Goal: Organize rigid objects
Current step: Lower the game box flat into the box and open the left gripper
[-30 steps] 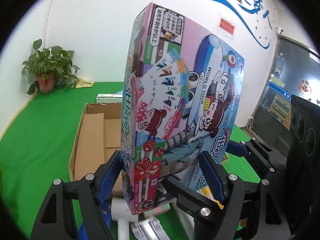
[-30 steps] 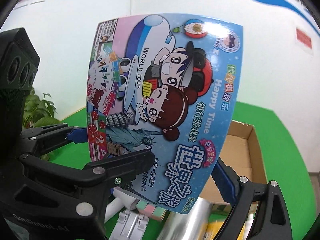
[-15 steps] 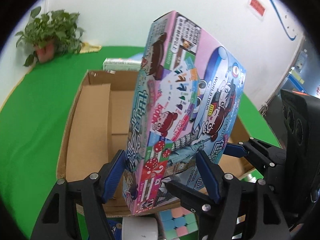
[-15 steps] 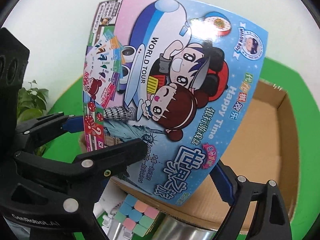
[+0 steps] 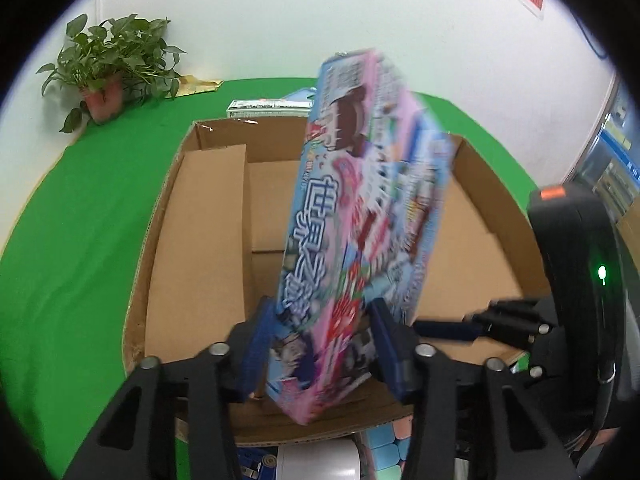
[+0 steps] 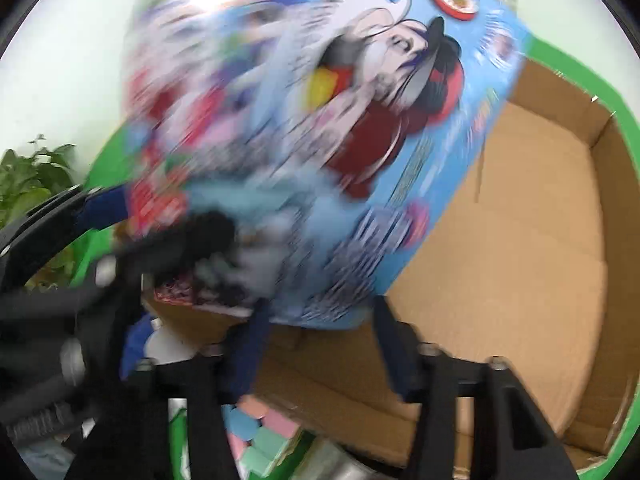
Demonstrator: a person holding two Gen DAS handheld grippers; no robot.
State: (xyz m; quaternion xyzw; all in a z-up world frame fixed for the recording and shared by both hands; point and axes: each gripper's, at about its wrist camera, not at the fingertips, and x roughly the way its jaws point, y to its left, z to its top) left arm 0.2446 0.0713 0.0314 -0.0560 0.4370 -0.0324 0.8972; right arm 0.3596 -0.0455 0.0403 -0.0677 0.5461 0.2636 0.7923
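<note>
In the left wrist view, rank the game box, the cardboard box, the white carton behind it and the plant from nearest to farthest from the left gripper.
1. Game box: clamped in the left gripper, standing tilted.
2. Cardboard box: just ahead, open under the game box.
3. White carton: on the green cloth behind the cardboard box's far wall.
4. Plant: far left, against the wall.

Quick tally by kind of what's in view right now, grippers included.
Grippers: 2, left gripper and right gripper
Game box: 1
Cardboard carton: 1
Pastel puzzle cube: 1
White cylinder: 1
Potted plant: 1
Small box behind carton: 1
Total: 8, other edge clutter too blurred to count
</note>
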